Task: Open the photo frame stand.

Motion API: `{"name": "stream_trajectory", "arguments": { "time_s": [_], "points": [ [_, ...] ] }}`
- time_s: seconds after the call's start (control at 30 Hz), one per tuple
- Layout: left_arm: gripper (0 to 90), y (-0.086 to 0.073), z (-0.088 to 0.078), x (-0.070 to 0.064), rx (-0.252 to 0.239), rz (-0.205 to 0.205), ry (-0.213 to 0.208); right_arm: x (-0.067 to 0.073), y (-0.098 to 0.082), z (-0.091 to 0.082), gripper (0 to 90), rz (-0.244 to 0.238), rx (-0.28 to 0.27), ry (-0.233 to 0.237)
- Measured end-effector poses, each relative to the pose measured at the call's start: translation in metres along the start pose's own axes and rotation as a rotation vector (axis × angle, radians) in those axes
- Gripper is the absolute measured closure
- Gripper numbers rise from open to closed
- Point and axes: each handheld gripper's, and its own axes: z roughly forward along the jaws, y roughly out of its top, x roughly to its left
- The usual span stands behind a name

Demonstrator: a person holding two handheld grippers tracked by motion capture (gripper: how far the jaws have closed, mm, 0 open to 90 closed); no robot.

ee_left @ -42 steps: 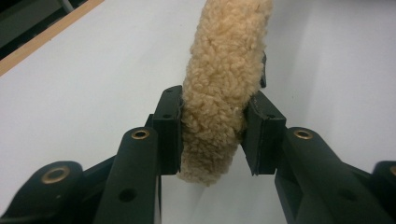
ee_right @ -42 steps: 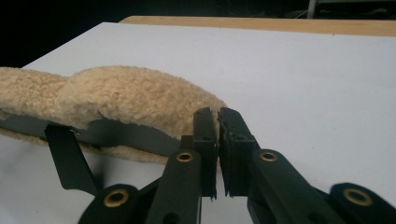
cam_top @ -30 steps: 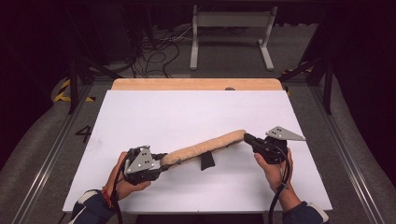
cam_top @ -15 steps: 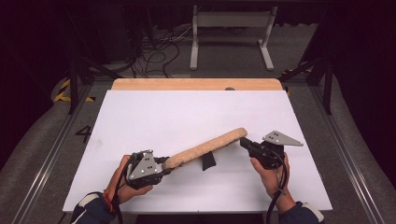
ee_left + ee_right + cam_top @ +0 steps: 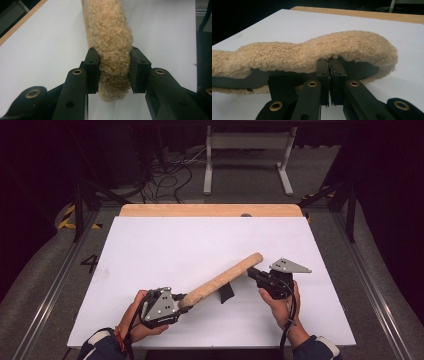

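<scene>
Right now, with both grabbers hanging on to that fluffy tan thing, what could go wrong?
The right gripper pinches just a thin edge of the fleece pad, so that edge might slip free. The left gripper squeezes soft pile near the other end; a tug could pull the pad out. A black strap hangs beneath and could snag on the white table.

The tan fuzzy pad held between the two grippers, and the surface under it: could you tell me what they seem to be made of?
Fuzzy pad: likely sheepskin or synthetic fleece, with curly matte pile; a dark smooth backing shows underneath.
Table surface: a white, matte sheet, perhaps paper or laminate, over a wooden board visible at the far edge.
</scene>
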Motion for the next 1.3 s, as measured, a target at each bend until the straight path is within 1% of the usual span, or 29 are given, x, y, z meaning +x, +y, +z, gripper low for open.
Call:
{"name": "stream_trajectory", "arguments": {
  "time_s": [0.03, 0.07, 0.1, 0.17, 0.2, 0.23, 0.27, 0.37, 0.43, 0.53, 0.6, 0.67, 0.77, 0.83, 0.9, 0.93, 1.0, 1.03, 1.07, 1.1, 1.13, 1.17, 1.23, 1.3],
  "points": [
    [65.1, 0.001, 0.001, -0.001, -0.003, -0.003, -0.009, -0.001, 0.000, 0.000, 87.2, 0.003, 0.000, 0.002],
    [64.9, 0.001, 0.001, -0.001, -0.003, -0.003, -0.009, -0.003, 0.001, 0.001, 87.2, 0.012, 0.000, 0.005],
    [64.8, 0.003, 0.004, -0.004, -0.008, 0.000, -0.024, -0.004, 0.002, 0.003, 87.3, 0.014, -0.002, 0.007],
    [64.4, 0.005, 0.005, -0.006, -0.007, 0.008, -0.028, -0.005, 0.003, 0.004, 87.4, 0.013, 0.003, 0.000],
    [64.2, 0.006, 0.006, -0.007, -0.007, 0.006, -0.029, -0.005, 0.004, 0.005, 87.4, 0.011, 0.005, 0.000],
    [64.1, 0.007, 0.007, -0.008, -0.009, 0.009, -0.037, -0.006, 0.004, 0.005, 87.3, 0.012, 0.005, 0.000],
    [63.9, 0.007, 0.008, -0.009, -0.009, 0.009, -0.040, -0.007, 0.005, 0.006, 87.4, 0.018, 0.008, 0.004],
    [63.4, 0.009, 0.009, -0.010, -0.010, 0.018, -0.047, -0.008, 0.007, 0.007, 87.3, 0.015, 0.015, 0.007],
    [62.9, 0.011, 0.012, -0.011, -0.017, 0.019, -0.059, -0.010, 0.008, 0.008, 86.9, 0.014, 0.019, 0.009],
    [61.8, 0.015, 0.016, -0.014, -0.013, 0.028, -0.065, -0.012, 0.012, 0.013, 87.0, 0.012, 0.025, 0.004],
    [61.3, 0.016, 0.018, -0.016, -0.015, 0.030, -0.074, -0.013, 0.013, 0.017, 86.7, 0.020, 0.023, 0.012],
    [61.0, 0.018, 0.020, -0.016, -0.020, 0.024, -0.085, -0.015, 0.015, 0.019, 86.0, 0.027, 0.028, 0.018],
    [60.6, 0.019, 0.023, -0.018, -0.022, 0.027, -0.098, -0.016, 0.018, 0.021, 84.7, 0.025, 0.040, 0.015],
    [60.4, 0.021, 0.024, -0.020, -0.020, 0.028, -0.103, -0.015, 0.019, 0.021, 83.7, 0.034, 0.046, 0.012],
    [60.2, 0.022, 0.025, -0.021, -0.025, 0.025, -0.104, -0.012, 0.018, 0.019, 79.0, 0.037, 0.040, 0.022],
    [60.4, 0.022, 0.025, -0.022, -0.027, 0.031, -0.106, -0.010, 0.018, 0.017, 76.3, 0.038, 0.031, 0.040],
    [60.4, 0.023, 0.026, -0.024, -0.028, 0.034, -0.102, -0.005, 0.018, 0.014, 72.5, 0.044, 0.035, 0.048],
    [60.4, 0.024, 0.026, -0.024, -0.028, 0.034, -0.103, -0.003, 0.017, 0.012, 69.9, 0.066, 0.033, 0.071],
    [60.3, 0.023, 0.026, -0.024, -0.027, 0.032, -0.101, -0.002, 0.017, 0.011, 65.4, 0.104, 0.033, 0.096],
    [60.3, 0.023, 0.026, -0.024, -0.027, 0.023, -0.102, -0.001, 0.017, 0.009, 58.6, 0.146, 0.043, 0.108],
    [60.3, 0.022, 0.026, -0.023, -0.029, 0.019, -0.104, 0.000, 0.018, 0.008, 55.3, 0.173, 0.054, 0.127],
    [60.3, 0.021, 0.025, -0.022, -0.028, 0.012, -0.100, 0.001, 0.019, 0.008, 52.7, 0.191, 0.063, 0.148],
    [60.3, 0.021, 0.025, -0.022, -0.030, 0.007, -0.102, 0.004, 0.019, 0.006, 45.6, 0.213, 0.065, 0.142],
    [60.3, 0.021, 0.026, -0.023, -0.038, 0.008, -0.107, 0.006, 0.020, 0.007, 42.5, 0.216, 0.070, 0.144]
  ]
}}
